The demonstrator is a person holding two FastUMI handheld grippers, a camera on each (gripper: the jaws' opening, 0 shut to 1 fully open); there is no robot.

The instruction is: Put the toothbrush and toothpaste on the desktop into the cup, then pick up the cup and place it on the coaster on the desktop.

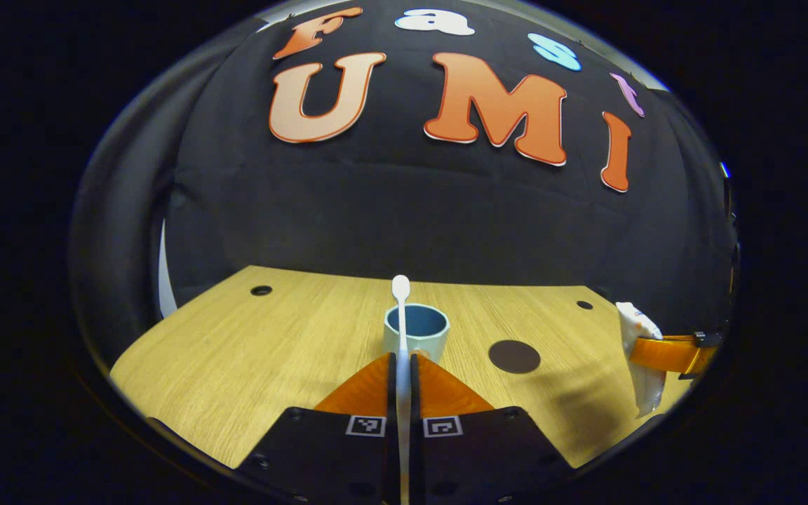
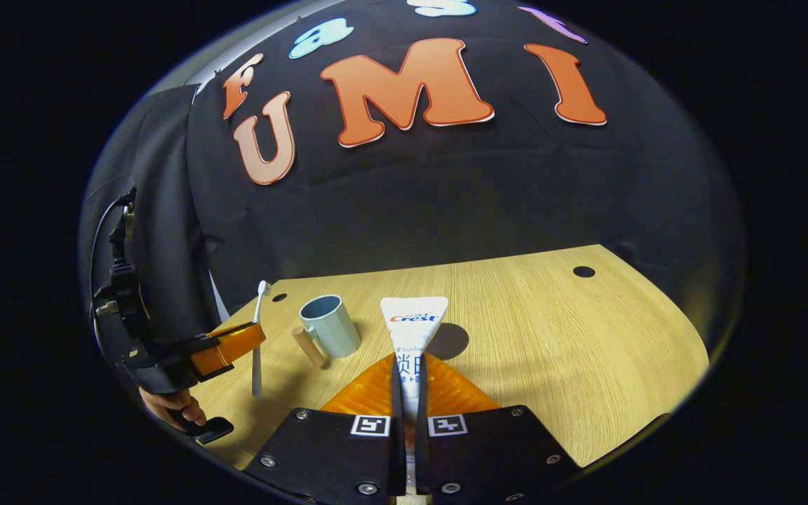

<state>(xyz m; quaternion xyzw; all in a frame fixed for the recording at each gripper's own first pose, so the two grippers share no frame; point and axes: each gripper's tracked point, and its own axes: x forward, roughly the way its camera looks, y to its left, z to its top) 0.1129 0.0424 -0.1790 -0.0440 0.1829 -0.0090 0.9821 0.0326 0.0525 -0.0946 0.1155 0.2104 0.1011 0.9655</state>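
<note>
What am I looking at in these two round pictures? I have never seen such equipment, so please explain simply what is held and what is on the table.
A person holds one two-finger gripper in each hand; a camera rides on each. In the left gripper view, the left gripper is shut on a toothbrush, head up. In the right gripper view, the right gripper is shut on a toothpaste tube. On the wooden desktop stand a light blue cup and a dark round coaster. The cup looks empty, so nothing is placed yet.
</note>
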